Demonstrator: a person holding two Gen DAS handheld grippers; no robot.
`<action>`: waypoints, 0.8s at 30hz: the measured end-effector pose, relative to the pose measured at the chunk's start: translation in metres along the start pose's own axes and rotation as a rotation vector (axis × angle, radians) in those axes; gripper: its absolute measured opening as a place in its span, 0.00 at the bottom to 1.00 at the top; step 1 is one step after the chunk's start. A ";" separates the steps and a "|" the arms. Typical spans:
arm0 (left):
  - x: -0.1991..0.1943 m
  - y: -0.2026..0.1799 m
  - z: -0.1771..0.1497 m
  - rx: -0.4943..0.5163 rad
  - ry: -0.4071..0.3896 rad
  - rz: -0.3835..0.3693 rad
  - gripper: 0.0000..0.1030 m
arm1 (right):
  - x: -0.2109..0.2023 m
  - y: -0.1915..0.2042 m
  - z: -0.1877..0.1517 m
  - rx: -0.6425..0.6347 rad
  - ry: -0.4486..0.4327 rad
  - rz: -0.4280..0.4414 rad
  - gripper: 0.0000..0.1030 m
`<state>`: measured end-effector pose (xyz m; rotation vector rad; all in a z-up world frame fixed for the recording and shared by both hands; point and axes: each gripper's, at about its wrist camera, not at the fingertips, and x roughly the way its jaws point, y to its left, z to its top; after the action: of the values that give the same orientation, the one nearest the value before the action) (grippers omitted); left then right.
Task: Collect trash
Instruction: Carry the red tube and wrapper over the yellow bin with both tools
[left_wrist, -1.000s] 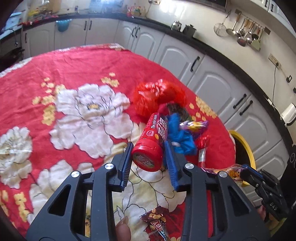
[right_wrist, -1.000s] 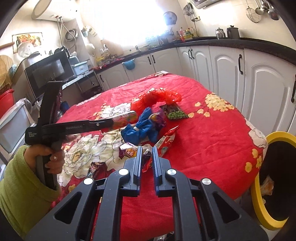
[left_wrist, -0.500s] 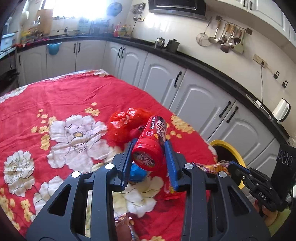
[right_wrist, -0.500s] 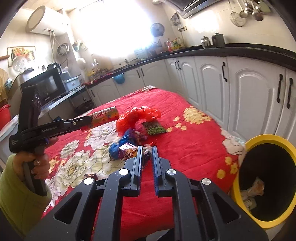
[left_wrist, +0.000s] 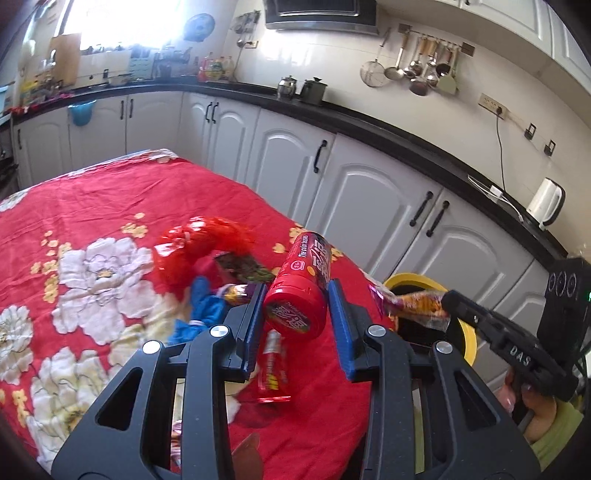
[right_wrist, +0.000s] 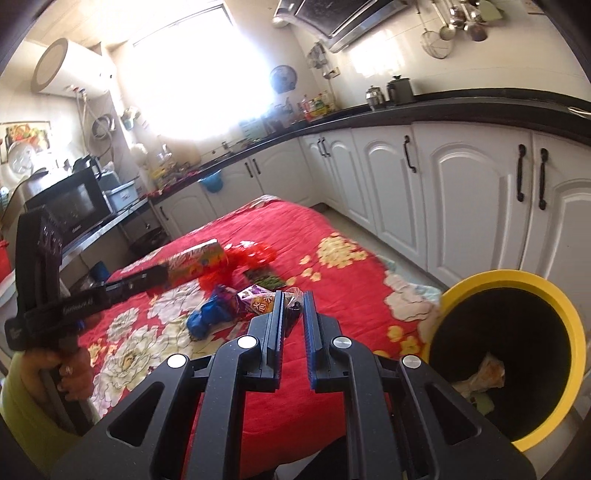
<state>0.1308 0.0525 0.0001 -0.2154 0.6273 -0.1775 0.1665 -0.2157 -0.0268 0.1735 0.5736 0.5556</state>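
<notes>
My left gripper (left_wrist: 295, 295) is shut on a red cylindrical snack can (left_wrist: 301, 286) and holds it above the red floral tablecloth (left_wrist: 92, 206). In the right wrist view the same can (right_wrist: 195, 262) shows raised over the table. My right gripper (right_wrist: 293, 295) is shut on a crinkled snack wrapper (right_wrist: 258, 301); the wrapper (left_wrist: 413, 306) hangs near the yellow-rimmed bin (right_wrist: 476, 282), which holds some trash. On the cloth lie a red plastic bag (left_wrist: 195, 243), a blue bag (left_wrist: 199, 314), a dark green packet (left_wrist: 243, 267) and a red wrapper (left_wrist: 273, 369).
White cabinets (left_wrist: 369, 206) with a black counter run along the table's far side. The bin (left_wrist: 410, 278) stands on the floor just past the table's edge. A microwave (right_wrist: 70, 206) sits on a counter at left.
My left gripper has lifted the red can off the table and swung it toward the bin. My right gripper has carried its wrapper up and right, closer to the bin.
</notes>
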 end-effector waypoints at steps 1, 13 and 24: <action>0.002 -0.004 -0.001 0.006 0.004 -0.005 0.26 | -0.002 -0.004 0.001 0.005 -0.004 -0.005 0.10; 0.018 -0.045 -0.010 0.065 0.027 -0.043 0.25 | -0.020 -0.044 0.000 0.052 -0.025 -0.068 0.10; 0.029 -0.066 -0.016 0.082 0.039 -0.064 0.25 | -0.040 -0.080 -0.004 0.094 -0.039 -0.139 0.10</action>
<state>0.1374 -0.0201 -0.0120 -0.1538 0.6509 -0.2694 0.1719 -0.3045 -0.0360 0.2310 0.5699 0.3897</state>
